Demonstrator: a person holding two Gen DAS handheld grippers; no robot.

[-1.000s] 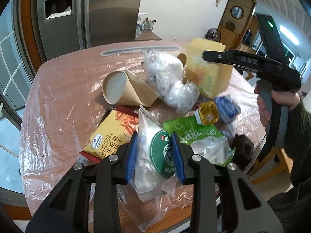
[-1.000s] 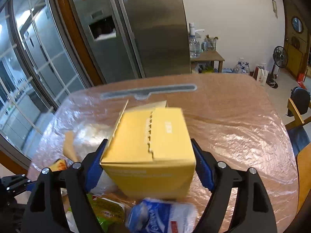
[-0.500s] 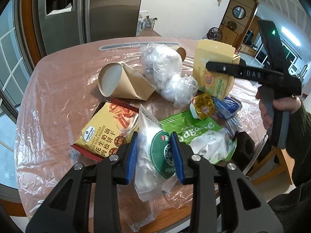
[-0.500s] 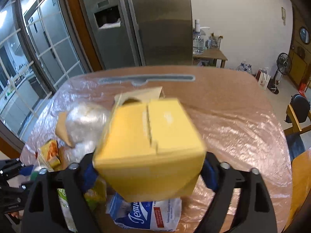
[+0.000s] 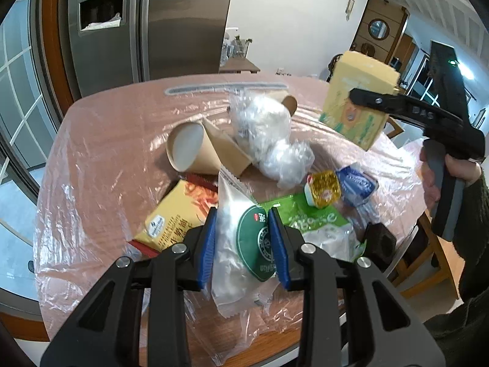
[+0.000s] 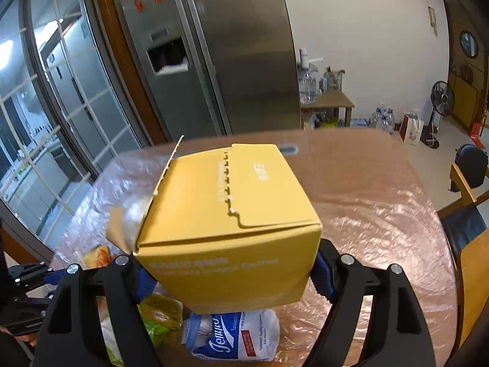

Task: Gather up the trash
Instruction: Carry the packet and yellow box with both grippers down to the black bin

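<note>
At the bottom centre of the left wrist view, the left claw point(image 5: 243, 241) is clamped tight on a clear wrapper with a green round label point(image 5: 244, 244) that hangs over the near edge of the plastic-covered surface point(image 5: 101, 159). The right claw point(image 6: 232, 278) has just narrowed its jaws, and its blue pads press both sides of the yellow cardboard box point(image 6: 226, 223), which is lifted clear of the surface, above a blue tissue pack point(image 6: 232, 336); in the left view the box sits at upper right.

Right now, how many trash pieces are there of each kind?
Paper cups: 2
Cardboard boxes: 1
Crumpled clear plastic: 2
Wrappers and packets: 5
Total: 10
</note>
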